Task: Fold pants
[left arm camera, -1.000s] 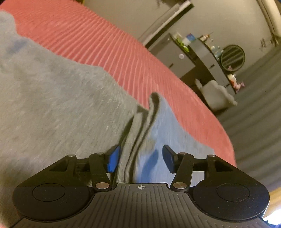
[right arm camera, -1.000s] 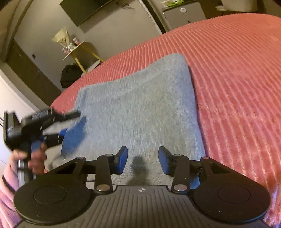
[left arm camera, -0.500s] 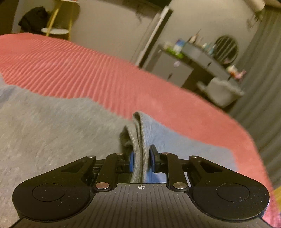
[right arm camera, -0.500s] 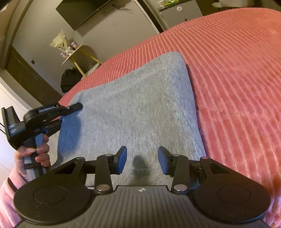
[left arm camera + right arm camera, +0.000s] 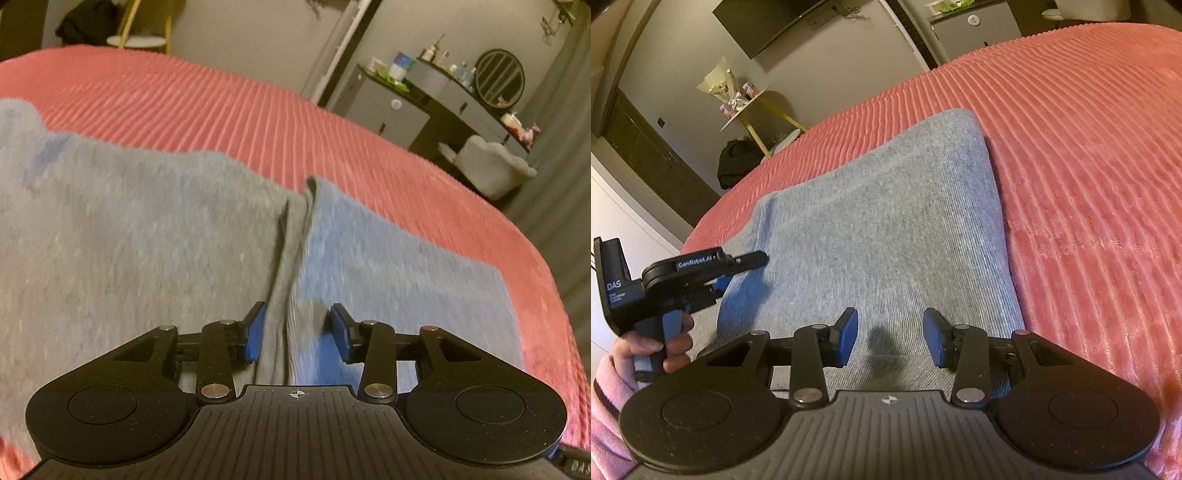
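Grey knit pants (image 5: pixel 129 240) lie folded flat on a red ribbed bedspread (image 5: pixel 221 107). In the left wrist view a raised crease of the cloth (image 5: pixel 291 258) runs between the fingers of my left gripper (image 5: pixel 297 332). Its jaws are opening, and the blue pads stand clear of the fold on both sides. In the right wrist view the pants (image 5: pixel 886 229) spread ahead of my right gripper (image 5: pixel 889 338), which hovers open over the near edge with only flat cloth below it. The left gripper (image 5: pixel 738 271) shows there at the pants' left edge, held by a hand (image 5: pixel 650 343).
The bedspread (image 5: pixel 1089 166) extends far to the right of the pants. Beyond the bed stand a dresser (image 5: pixel 399 110) with a round mirror, a pale chair (image 5: pixel 487 170), a yellow-legged side table (image 5: pixel 753 110) and a wall screen (image 5: pixel 772 22).
The left gripper pinched the fold half a second ago and has let go, its pads now apart; it also rolled and shifted along the edge. The right gripper has stayed put.
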Motion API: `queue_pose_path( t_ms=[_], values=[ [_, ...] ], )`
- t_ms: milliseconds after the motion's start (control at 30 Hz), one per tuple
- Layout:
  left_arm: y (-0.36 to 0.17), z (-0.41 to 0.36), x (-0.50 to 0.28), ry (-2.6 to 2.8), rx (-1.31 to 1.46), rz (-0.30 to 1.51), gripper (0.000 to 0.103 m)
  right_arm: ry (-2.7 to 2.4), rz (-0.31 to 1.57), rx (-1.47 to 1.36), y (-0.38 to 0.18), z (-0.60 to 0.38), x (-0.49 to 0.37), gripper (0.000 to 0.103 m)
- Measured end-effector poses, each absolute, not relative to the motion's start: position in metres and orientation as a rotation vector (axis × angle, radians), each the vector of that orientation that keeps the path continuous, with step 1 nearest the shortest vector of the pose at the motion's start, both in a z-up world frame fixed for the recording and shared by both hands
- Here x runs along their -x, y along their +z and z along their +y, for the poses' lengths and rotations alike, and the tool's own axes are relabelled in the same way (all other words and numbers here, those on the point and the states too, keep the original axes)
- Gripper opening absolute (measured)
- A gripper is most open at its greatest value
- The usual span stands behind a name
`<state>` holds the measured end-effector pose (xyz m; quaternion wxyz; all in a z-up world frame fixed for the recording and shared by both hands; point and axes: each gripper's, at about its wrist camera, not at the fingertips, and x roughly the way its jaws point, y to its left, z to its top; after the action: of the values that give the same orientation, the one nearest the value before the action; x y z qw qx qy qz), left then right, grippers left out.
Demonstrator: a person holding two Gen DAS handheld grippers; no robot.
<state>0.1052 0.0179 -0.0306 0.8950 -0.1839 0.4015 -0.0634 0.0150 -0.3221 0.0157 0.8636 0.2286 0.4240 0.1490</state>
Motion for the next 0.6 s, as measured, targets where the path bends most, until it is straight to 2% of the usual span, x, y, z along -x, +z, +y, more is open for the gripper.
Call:
queue_pose_path(
  t_ms=[67, 133, 433, 500, 567, 600],
  values=[
    [-0.030, 0.018, -0.102, -0.150, 0.379, 0.860, 0.051, 0.312, 0.888, -0.481, 0.016, -0.323, -0.015, 0.039],
    [-0.031, 0.021, -0.096, -0.167, 0.414, 0.877, 0.052, 0.312, 0.889, -0.484, 0.016, -0.322, -0.014, 0.039],
    [-0.036, 0.040, -0.085, -0.240, 0.580, 0.922, 0.050, 0.294, 0.874, -0.459, 0.024, -0.320, -0.006, 0.039],
    [-0.037, 0.040, -0.084, -0.250, 0.587, 0.929, 0.045, 0.290, 0.871, -0.469, 0.025, -0.323, -0.005, 0.039],
    [-0.037, 0.039, -0.084, -0.247, 0.577, 0.929, 0.033, 0.287, 0.866, -0.487, 0.025, -0.326, -0.003, 0.039],
    [-0.038, 0.039, -0.084, -0.247, 0.574, 0.929, 0.031, 0.282, 0.865, -0.496, 0.026, -0.327, -0.002, 0.039]
  ],
)
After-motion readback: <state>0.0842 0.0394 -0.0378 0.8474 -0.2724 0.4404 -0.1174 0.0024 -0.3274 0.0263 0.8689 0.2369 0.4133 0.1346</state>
